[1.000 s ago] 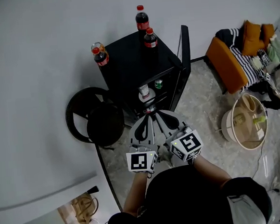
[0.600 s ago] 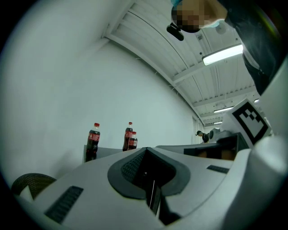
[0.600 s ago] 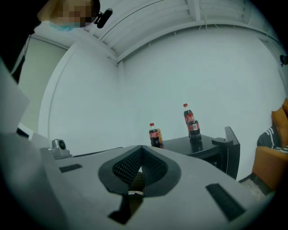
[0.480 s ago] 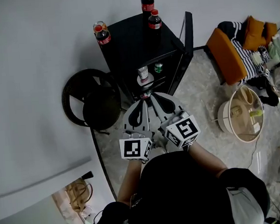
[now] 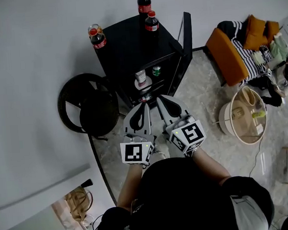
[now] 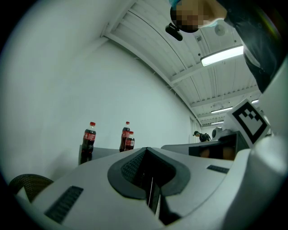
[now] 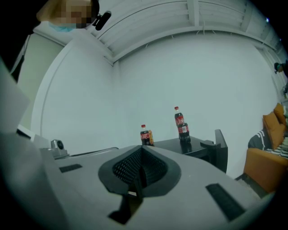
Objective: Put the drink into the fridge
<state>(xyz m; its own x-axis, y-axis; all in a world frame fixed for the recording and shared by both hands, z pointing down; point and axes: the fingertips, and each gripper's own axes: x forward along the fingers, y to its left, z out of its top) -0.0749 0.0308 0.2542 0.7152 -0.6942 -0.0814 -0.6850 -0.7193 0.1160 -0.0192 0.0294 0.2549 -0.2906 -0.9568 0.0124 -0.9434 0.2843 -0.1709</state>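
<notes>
Your left gripper point(image 5: 144, 106) and right gripper point(image 5: 159, 100) are both closed on nothing, held level, near the fridge point(image 5: 129, 56) (door point(image 5: 185, 37) already open). Open 1 pair of jaws wide before reaching, and take a bottle mid-body, upright. Count: 3 cola bottles point(image 5: 97, 37) on the fridge top, 2 small containers point(image 5: 140, 77) shelved inside.

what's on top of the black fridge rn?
Three red-capped cola bottles stand on the fridge top: a left bottle at the corner, and two close together toward the back. An orange thing sits against the left bottle, partly covered; can't tell what.
</notes>
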